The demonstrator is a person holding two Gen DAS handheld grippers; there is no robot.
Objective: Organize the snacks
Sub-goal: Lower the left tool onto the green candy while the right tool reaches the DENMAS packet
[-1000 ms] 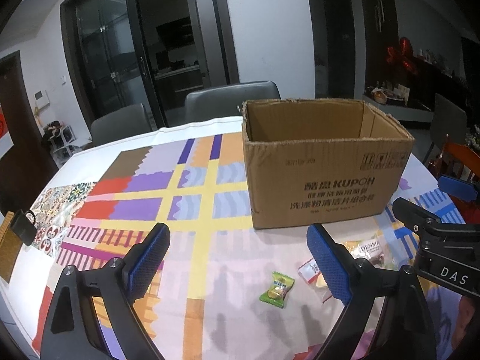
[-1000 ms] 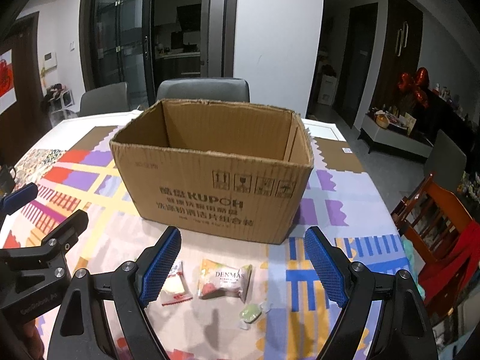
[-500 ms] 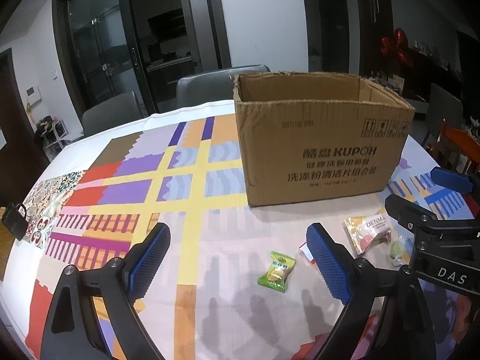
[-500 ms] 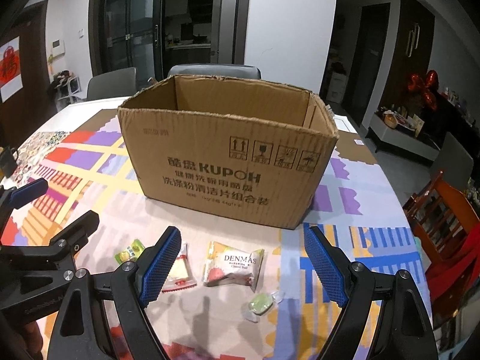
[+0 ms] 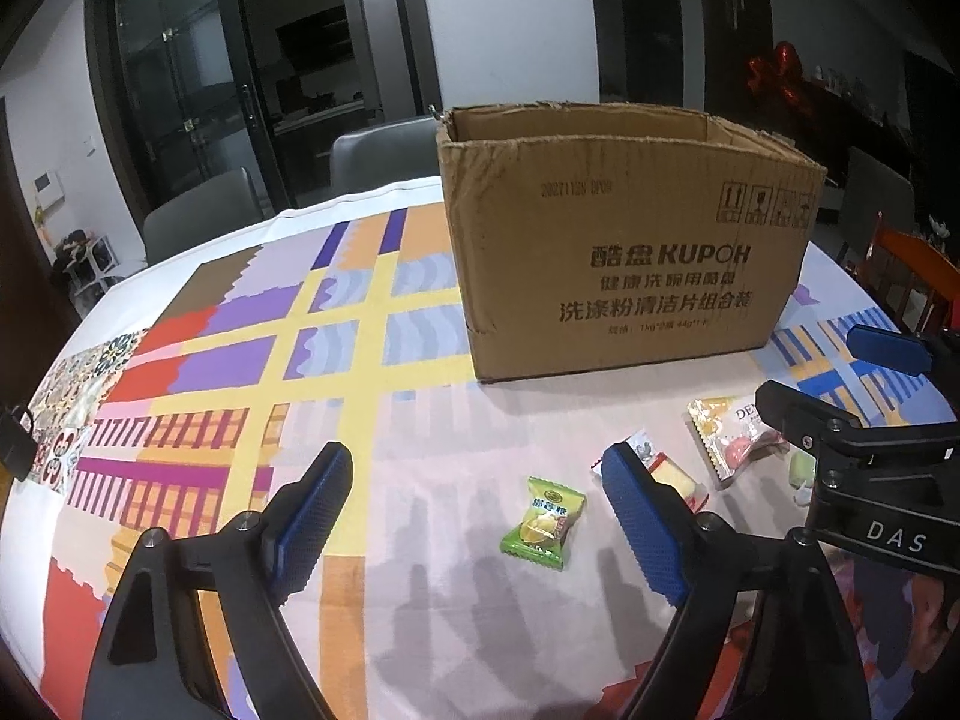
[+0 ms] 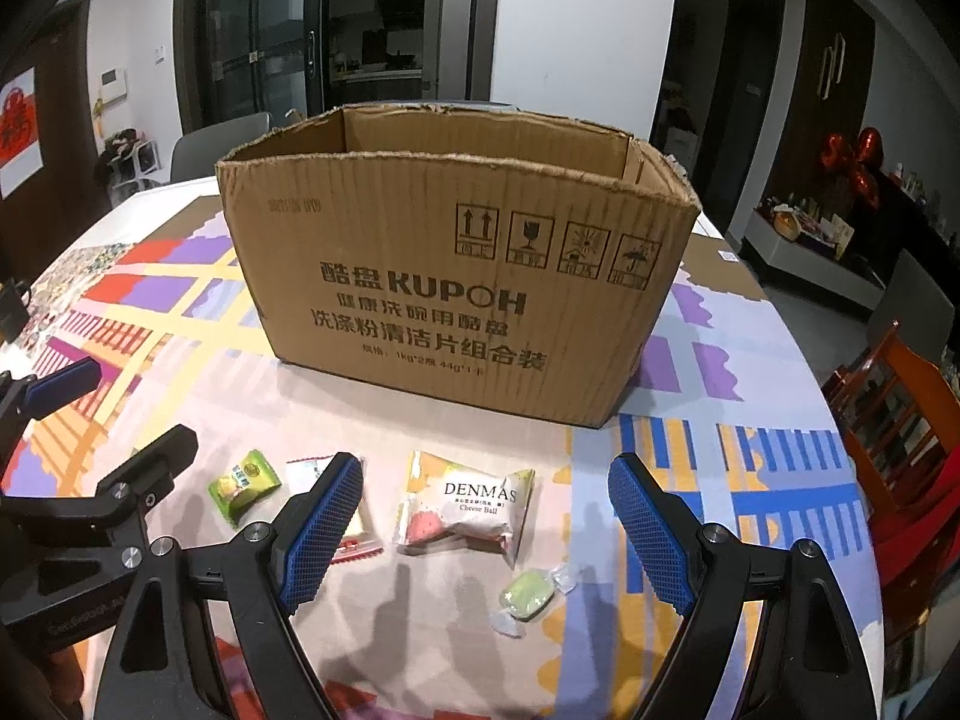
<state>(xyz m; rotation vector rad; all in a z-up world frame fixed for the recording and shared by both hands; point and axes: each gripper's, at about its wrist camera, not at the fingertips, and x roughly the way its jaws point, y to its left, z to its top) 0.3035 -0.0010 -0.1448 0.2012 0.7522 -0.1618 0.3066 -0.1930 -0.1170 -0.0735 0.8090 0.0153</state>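
Four wrapped snacks loose on the bench (image 6: 420,630) in front of the open cardboard box (image 6: 456,276), all apart from it: green candy (image 6: 243,486) toward its left corner, white-and-red packet (image 6: 354,531) next, DENMAS cheese ball pack (image 6: 465,510) before its middle, pale green sweet (image 6: 528,594) farthest out from the box front. Left claw (image 5: 477,516) wide, jaws just closing a little, green candy (image 5: 543,522) lying between them, untouched. Right claw (image 6: 486,534) wide, poised above the DENMAS pack, nothing gripped. Patchwork-patterned cloth (image 5: 240,360) covering the bench left of the box. Grey chairs (image 5: 384,156) behind the box.
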